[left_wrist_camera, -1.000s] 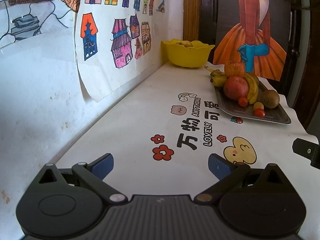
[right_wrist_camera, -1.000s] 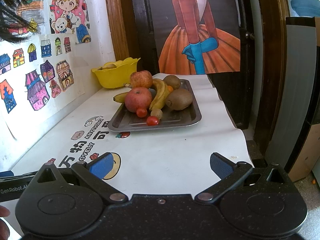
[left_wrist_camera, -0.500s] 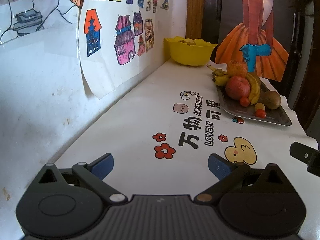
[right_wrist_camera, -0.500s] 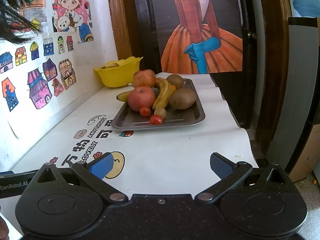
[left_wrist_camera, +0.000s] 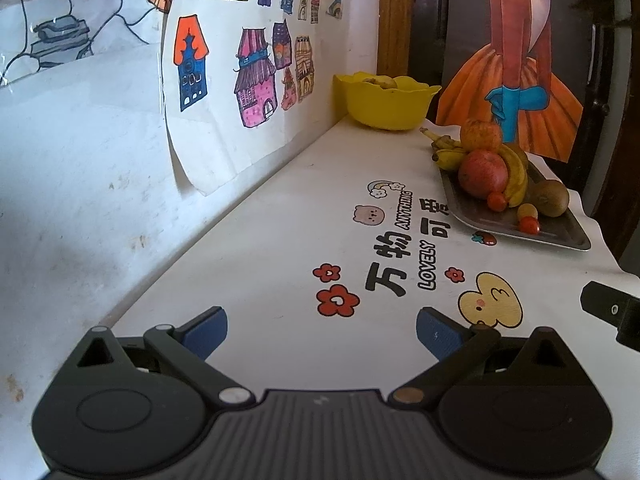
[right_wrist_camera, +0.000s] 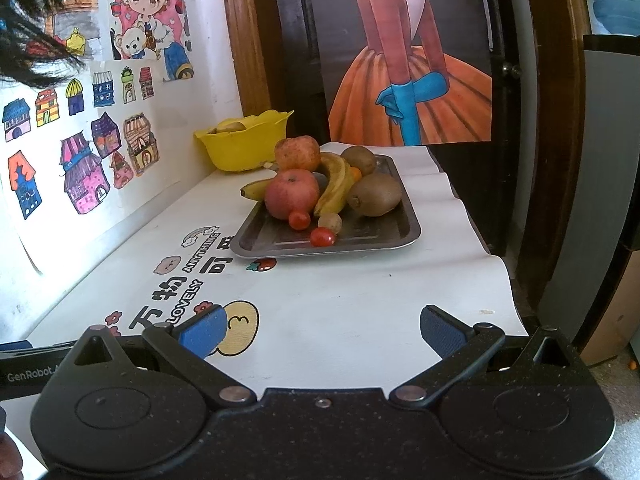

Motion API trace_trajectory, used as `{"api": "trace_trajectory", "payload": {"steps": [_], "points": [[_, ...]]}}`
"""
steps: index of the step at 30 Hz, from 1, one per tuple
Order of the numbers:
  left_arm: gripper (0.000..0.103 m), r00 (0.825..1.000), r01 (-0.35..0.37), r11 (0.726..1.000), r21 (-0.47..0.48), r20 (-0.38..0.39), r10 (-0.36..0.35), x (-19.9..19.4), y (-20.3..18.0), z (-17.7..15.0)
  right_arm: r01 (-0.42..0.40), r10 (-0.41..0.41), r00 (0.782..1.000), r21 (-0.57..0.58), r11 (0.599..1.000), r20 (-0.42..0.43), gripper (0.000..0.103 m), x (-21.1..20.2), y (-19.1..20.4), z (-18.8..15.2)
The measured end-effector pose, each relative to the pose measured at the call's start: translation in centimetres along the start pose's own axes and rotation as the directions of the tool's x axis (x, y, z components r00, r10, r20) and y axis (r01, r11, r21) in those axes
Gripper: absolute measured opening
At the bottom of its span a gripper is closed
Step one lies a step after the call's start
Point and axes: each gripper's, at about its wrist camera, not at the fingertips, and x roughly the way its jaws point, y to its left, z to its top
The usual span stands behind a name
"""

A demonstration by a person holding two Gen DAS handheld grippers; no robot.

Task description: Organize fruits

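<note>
A: What has moved over the last second?

B: Both cameras have crept forward along the table. In the right wrist view the metal tray (right_wrist_camera: 256, 236) sits larger and closer to the middle of the frame than before; in the left wrist view the yellow bowl (left_wrist_camera: 386, 108) has slid slightly lower and to the right.

A: And nearest the lens?

B: At the bottom of the left wrist view, the left gripper (left_wrist_camera: 322, 330) has its jaws spread wide with nothing between the blue pads, hovering over the printed white tablecloth (left_wrist_camera: 280, 240). The right gripper (right_wrist_camera: 322, 330) is the same at the bottom of its own view: jaws apart, empty. A black part of it pokes in at the lower right edge of the left view.

A: Where is the fruit?

B: Farther on, piled in the tray at the centre of the right view. Nearest the front rim lies a cherry tomato (right_wrist_camera: 322, 237), with a second tomato (right_wrist_camera: 299, 219) just behind it against the red apple (right_wrist_camera: 292, 194). A banana (right_wrist_camera: 336, 188) curves between the apple and a kiwi (right_wrist_camera: 374, 194); another apple (right_wrist_camera: 298, 154) tops the pile.

A: Beyond that?

B: The yellow bowl stands in the far corner by the wall, with something pale showing at its rim. Behind hangs a poster of a figure in an orange dress (right_wrist_camera: 412, 92).
</note>
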Motion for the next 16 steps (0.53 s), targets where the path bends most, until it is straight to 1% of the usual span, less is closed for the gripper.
{"api": "trace_trajectory", "payload": {"steps": [16], "points": [[0.103,1.000,-0.011,1.000,0.013,-0.004,0.011,0.34,-0.28,-0.08,-0.001,0.001,1.000,-0.003,1.000,-0.014,0.102,0.58,-0.16,-0.11]]}}
